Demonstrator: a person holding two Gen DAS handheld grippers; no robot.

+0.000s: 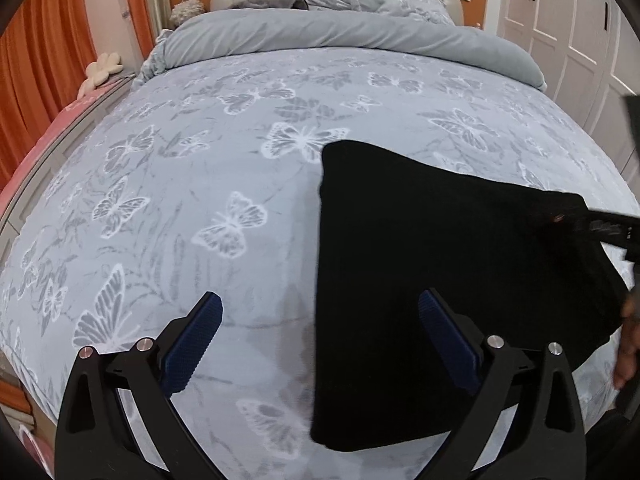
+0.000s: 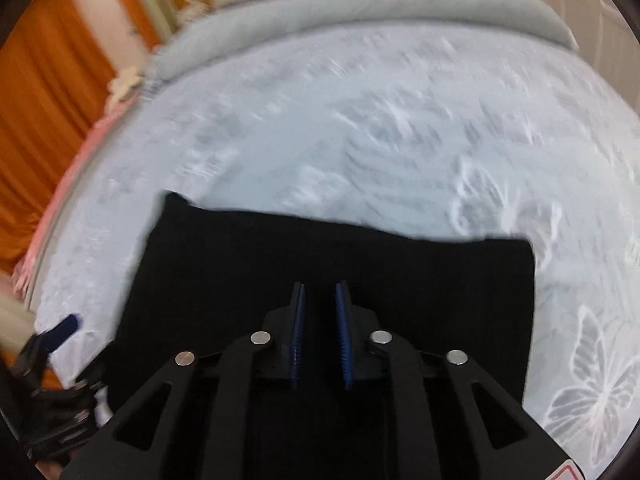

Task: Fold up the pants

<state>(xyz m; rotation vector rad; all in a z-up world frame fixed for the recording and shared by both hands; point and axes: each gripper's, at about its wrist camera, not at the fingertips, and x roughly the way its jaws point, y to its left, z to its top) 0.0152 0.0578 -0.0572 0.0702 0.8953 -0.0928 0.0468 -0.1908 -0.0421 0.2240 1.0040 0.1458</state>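
The black pants lie on the bed as a compact folded rectangle, so the folding looks nearly finished. My left gripper gapes wide and empty; my right gripper hovers above them, nearly closed, holding nothing.

right wrist view smeared, butterfly bedsheet print mostly unreadable. black pants near edge hidden under the right gripper. left wrist view crops the right gripper at the frame's right edge.
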